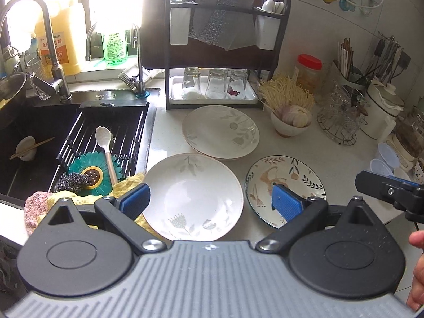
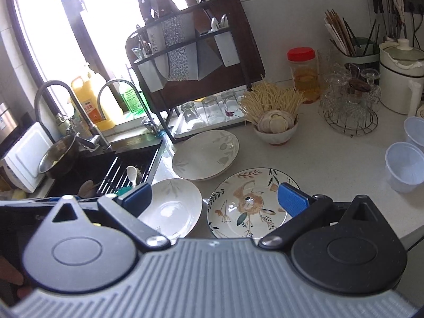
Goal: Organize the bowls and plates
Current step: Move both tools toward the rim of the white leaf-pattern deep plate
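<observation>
Three plates are laid out on the pale surface [image 1: 169, 137], right of the sink [image 1: 39, 137]. The near white plate [image 1: 193, 196] is framed between the widely spread fingers of the left gripper [image 1: 212, 201], untouched; nothing is held. The patterned plate [image 1: 285, 182] is seen at 3 o'clock of it, partly behind the right blue pad. The far white plate [image 1: 221, 131] is seen at 12 o'clock. The right gripper [image 2: 214, 198] is also spread wide and empty, with the patterned plate [image 2: 249, 204] between its fingers.
</observation>
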`<state>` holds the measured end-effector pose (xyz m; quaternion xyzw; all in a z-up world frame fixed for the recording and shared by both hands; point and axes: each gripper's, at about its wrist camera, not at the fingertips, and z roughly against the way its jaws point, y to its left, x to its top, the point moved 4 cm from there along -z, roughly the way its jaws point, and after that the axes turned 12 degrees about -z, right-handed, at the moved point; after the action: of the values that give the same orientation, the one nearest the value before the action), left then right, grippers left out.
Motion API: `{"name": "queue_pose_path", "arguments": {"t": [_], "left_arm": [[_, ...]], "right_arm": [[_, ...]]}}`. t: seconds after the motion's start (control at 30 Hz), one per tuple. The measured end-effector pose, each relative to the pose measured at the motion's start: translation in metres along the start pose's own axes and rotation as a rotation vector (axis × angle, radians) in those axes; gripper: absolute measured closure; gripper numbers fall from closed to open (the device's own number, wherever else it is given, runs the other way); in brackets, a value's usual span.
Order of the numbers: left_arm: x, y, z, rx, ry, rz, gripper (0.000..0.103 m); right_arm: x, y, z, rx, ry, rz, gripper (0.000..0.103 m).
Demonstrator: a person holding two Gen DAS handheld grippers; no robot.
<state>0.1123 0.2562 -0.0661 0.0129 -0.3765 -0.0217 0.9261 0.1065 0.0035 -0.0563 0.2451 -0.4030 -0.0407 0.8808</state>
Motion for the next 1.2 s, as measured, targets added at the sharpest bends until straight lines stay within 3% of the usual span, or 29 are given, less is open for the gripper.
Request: {"name": "queue_pose_path", "arguments": {"t": [0.17, 0.57, 0.87, 0.93, 1.0, 1.1, 1.2], "left_arm": [[0.000, 0.042, -0.028, 0.002, 0.037, 0.001, 0.003], [-0.016, 0.130, -0.103, -0.108, 0.165, -0.026, 0.003], [-0.015, 0.137, -0.147, -0.184, 0.223, -0.157, 0.004], [-0.016, 0.134, -0.154, -0.214, 0.224, -0.183, 0.004], [-0.017, 0.132, -0.164, -0.239, 0.235, -0.190, 0.005], [-0.018, 0.134, -0.179, -0.272, 0.254, -0.172, 0.017], [-0.020, 0.136, -0.192, -0.296, 0.273, -0.162, 0.027]], "right_arm": [[-0.011, 0.017, -0.027, -0.011, 0.035, -0.050, 0.000], [-0.056, 0.067, -0.094, -0.063, 0.132, -0.199, 0.007], [-0.085, 0.059, -0.125, -0.165, 0.167, -0.333, 0.031], [-0.093, 0.051, -0.134, -0.162, 0.198, -0.377, 0.049], [-0.101, 0.045, -0.141, -0.162, 0.212, -0.419, 0.059], [-0.111, 0.039, -0.149, -0.155, 0.225, -0.476, 0.060], [-0.113, 0.037, -0.152, -0.211, 0.209, -0.474, 0.060]]}}
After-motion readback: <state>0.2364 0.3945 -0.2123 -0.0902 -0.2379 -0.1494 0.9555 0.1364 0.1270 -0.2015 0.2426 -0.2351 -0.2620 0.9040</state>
